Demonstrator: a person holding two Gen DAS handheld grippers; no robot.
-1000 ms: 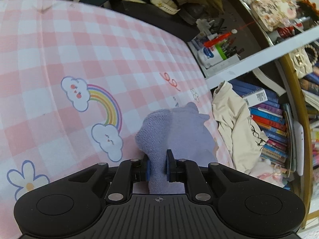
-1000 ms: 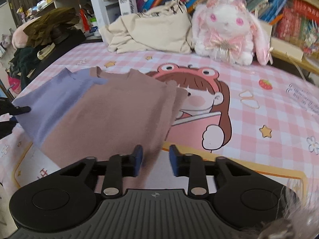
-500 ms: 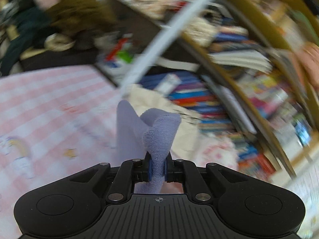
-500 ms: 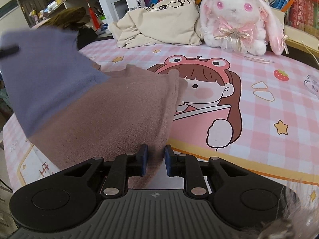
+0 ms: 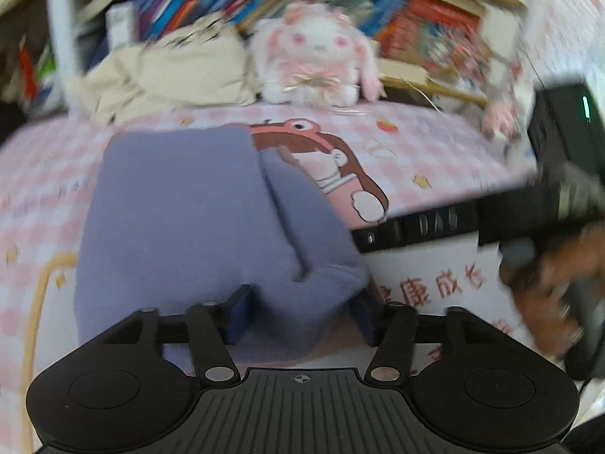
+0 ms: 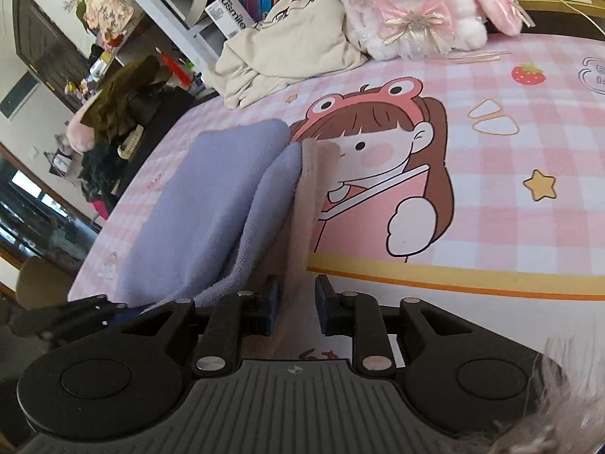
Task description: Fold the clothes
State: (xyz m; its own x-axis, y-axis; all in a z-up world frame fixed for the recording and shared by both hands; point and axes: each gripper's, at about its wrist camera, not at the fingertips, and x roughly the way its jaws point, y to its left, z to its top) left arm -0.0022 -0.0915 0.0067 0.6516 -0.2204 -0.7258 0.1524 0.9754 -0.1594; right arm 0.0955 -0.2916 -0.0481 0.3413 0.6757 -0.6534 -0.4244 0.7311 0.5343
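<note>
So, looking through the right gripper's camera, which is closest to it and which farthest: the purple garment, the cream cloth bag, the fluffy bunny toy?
1. purple garment: nearest, lying folded on the pink bedsheet, right in front of the right gripper and to its left.
2. cream cloth bag: far back, left of centre.
3. fluffy bunny toy: far back, right of the bag; these two are too close to rank.

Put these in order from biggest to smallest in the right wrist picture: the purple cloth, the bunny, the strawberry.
1. purple cloth, though it lies nearest the camera, which makes it look larger
2. bunny, farther back and cut off by the top edge
3. strawberry, a small print on the sheet
</note>
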